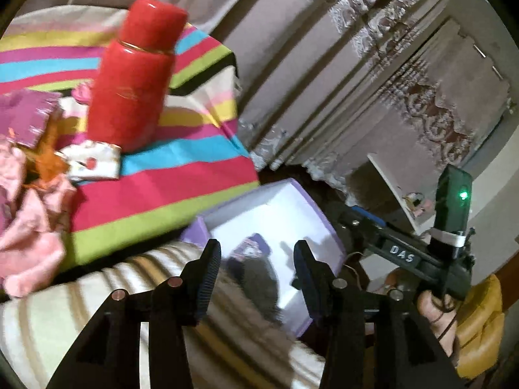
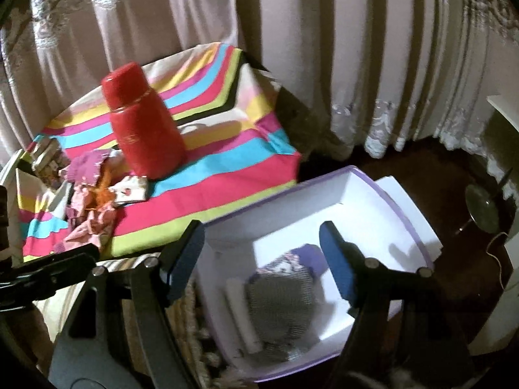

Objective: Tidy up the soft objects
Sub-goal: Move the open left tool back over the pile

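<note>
Pleated curtains with lace trim hung behind a counter draped in a bright striped cloth (image 2: 227, 175). On that cloth stood a tall red flask (image 2: 142, 129), and just beside its base lay a loose heap of small clothes (image 2: 94, 214) in pink, purple and orange, with a patterned folded piece (image 2: 131, 191) touching the flask's foot. Below the counter's edge sat a white box with purple trim (image 2: 373, 201), already holding a checked grey garment (image 2: 279, 295) and a purple one.

The left hand-held gripper (image 1: 258, 278) hung over the box with its jaws partly apart and nothing between them. The right hand-held gripper (image 2: 262, 259) stood wider open, also empty, above the same box.

The chief risk seemed to be the flask: reaching for the heap could catch it with a finger or drag the patterned piece from under its foot, toppling it off the counter. A shallow pinch on the tangled heap might also lift several pieces together and shed one short of the box.
</note>
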The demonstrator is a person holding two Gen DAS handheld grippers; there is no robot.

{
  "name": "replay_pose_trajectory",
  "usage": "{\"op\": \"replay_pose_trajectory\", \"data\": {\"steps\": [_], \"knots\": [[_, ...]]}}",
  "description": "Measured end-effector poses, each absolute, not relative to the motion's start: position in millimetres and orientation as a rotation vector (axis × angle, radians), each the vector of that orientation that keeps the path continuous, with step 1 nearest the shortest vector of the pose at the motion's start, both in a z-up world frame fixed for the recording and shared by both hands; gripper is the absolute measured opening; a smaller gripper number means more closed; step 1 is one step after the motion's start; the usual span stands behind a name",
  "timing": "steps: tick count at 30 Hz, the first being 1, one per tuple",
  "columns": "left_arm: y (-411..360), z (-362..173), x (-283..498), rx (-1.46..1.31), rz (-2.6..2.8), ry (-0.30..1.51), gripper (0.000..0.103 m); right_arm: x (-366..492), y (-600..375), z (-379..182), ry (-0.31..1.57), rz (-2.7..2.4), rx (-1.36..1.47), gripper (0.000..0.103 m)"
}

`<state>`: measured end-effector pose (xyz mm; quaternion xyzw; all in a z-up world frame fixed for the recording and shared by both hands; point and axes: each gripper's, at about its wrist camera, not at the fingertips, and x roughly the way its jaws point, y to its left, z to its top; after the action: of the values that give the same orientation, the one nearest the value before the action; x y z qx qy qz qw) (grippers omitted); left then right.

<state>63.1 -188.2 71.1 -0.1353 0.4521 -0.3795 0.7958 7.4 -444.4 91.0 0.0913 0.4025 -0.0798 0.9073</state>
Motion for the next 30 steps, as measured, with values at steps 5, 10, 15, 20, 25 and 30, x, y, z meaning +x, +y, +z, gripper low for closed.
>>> {"op": "replay_pose_trajectory", "data": {"steps": [5,10,15,20,25,30], "knots": [[-143,72,79,-0.256,-0.701,0.924,0.048,21,-418,89,0.851,-0.103,0.186,0.076],[-81,65,101,-0.253,-0.518,0.91,0.048,38,-387,87,0.865,-0.033,0.158,0.076],[-18,46,122,-0.352,-0.378,0.944,0.048,55,-360,81,0.887,0.02,0.131,0.076],[22,31,138,-0.399,-0.286,0.976,0.048,70,-334,75,0.909,0.073,0.105,0.076],[46,10,149,-0.431,-0.205,1.03,0.048,82,-308,67,0.938,0.122,0.08,0.076],[59,-18,156,-0.475,-0.168,1.115,0.049,94,-282,55,0.972,0.172,0.046,0.076]]}}
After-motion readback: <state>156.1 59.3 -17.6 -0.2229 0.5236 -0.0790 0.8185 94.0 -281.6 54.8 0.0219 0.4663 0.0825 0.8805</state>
